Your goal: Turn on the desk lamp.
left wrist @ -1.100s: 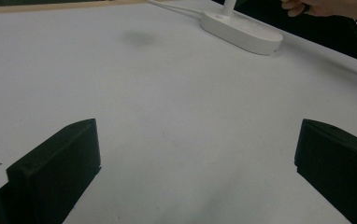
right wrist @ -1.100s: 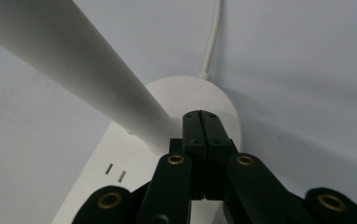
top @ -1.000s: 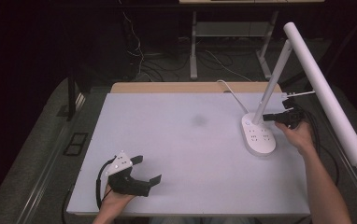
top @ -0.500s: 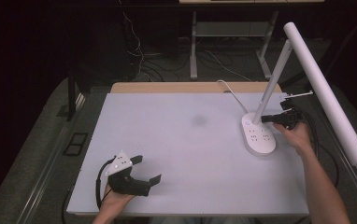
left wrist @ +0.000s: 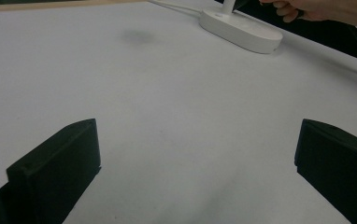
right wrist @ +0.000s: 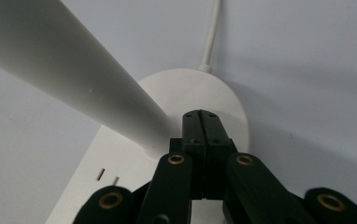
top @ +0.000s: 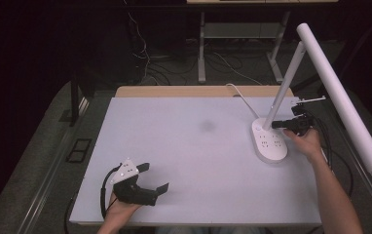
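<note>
Right gripper [top: 277, 125], jaws pressed together on nothing, tips at foot of desk lamp's stem [top: 282, 91], over base [top: 269, 144] at table's far right. Stem leaning up and away. Left gripper [top: 154, 178] agape, well apart, idle.

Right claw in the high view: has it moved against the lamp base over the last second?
No. The right claw is shut, its tip at the foot of the lamp's arm above the lamp base, exactly as before.
</note>
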### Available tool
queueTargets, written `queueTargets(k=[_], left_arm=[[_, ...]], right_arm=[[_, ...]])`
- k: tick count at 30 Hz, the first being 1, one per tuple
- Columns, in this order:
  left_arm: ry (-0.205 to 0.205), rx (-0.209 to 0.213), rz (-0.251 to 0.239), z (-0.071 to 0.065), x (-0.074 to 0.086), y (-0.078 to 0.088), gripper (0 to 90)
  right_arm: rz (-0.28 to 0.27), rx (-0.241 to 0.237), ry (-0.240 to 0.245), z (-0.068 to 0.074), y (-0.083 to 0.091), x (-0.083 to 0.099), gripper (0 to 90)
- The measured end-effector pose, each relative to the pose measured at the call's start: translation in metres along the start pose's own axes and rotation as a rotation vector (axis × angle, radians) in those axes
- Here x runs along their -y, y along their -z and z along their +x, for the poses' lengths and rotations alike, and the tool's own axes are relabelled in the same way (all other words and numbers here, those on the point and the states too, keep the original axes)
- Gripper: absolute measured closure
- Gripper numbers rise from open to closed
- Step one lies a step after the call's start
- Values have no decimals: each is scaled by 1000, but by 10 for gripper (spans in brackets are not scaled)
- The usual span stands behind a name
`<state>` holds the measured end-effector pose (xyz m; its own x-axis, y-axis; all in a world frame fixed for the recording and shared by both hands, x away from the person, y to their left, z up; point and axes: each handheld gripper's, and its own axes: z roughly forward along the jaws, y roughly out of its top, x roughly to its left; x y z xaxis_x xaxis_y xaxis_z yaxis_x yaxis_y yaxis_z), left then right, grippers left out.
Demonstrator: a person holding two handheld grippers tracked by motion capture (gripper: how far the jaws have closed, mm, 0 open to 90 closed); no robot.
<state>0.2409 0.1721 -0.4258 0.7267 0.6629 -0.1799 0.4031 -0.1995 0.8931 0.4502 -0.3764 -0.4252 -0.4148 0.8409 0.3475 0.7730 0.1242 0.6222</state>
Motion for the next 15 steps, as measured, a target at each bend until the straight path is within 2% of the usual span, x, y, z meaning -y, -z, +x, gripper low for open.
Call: queueTargets(k=[6, 9, 15], left_arm=[[4, -3, -1, 1, 0, 1, 0], [3, -3, 0, 2, 0, 0, 0], [1, -3, 0, 1, 0, 1, 0]], right_arm=[[-24, -2, -7, 1, 1, 2, 894], [-7, 6, -2, 3, 2, 0, 894], [-19, 11, 3, 6, 7, -2, 894]])
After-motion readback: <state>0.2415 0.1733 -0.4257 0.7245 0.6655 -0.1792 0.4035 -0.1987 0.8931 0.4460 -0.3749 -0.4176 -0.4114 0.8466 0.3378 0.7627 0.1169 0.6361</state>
